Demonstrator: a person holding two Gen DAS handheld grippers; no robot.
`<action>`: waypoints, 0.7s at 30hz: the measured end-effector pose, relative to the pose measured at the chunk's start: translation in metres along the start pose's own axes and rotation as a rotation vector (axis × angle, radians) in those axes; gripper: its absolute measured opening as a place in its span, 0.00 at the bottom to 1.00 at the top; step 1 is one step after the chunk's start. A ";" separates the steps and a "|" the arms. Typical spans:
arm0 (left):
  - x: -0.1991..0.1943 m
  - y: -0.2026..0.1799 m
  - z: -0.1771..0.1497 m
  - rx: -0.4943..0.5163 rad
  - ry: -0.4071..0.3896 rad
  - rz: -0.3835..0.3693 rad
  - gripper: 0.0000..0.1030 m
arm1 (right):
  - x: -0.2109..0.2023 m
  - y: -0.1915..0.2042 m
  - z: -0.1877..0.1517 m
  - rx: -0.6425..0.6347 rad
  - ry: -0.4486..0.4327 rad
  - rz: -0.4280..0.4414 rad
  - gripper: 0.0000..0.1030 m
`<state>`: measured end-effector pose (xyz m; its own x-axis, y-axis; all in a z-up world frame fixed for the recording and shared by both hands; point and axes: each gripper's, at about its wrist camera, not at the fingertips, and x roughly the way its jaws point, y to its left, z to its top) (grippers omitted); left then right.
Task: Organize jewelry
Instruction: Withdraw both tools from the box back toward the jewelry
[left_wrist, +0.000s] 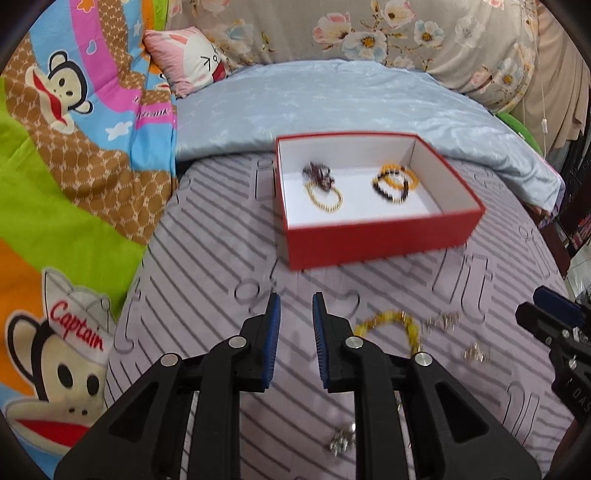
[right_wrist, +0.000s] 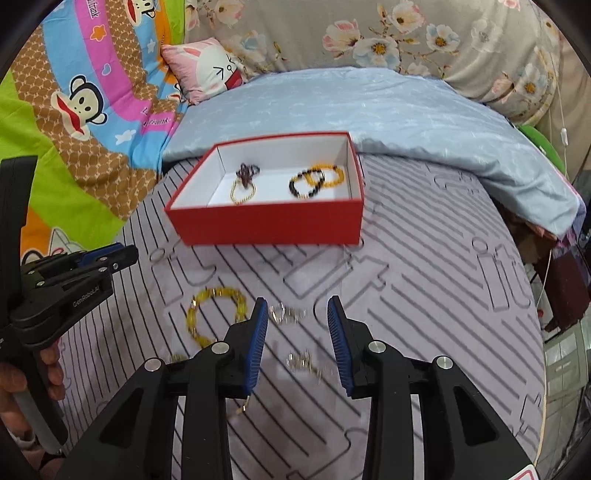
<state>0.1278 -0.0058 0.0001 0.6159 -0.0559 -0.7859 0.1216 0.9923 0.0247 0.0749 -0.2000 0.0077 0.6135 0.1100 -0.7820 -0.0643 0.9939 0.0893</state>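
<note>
Black hand-held gripper (left_wrist: 296, 306) bodies, ribbed blue pads (right_wrist: 258, 343), silver screws.

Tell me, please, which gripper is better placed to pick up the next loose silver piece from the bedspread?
The right gripper, probably: its jaws stand open and empty with a silver piece lying between its fingertips. The left gripper, also empty, points at bare bedspread, the yellow bracelet off to its side.
</note>
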 end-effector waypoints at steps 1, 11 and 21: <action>-0.001 0.000 -0.009 0.004 0.013 -0.005 0.18 | 0.000 -0.002 -0.007 0.005 0.012 -0.002 0.33; -0.001 -0.011 -0.075 0.054 0.109 -0.067 0.24 | -0.001 -0.008 -0.054 0.050 0.087 0.001 0.33; 0.003 -0.023 -0.083 0.086 0.099 -0.084 0.28 | -0.002 -0.003 -0.061 0.054 0.100 0.015 0.33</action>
<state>0.0626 -0.0192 -0.0544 0.5217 -0.1233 -0.8442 0.2382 0.9712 0.0053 0.0255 -0.2033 -0.0289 0.5312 0.1275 -0.8376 -0.0285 0.9907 0.1328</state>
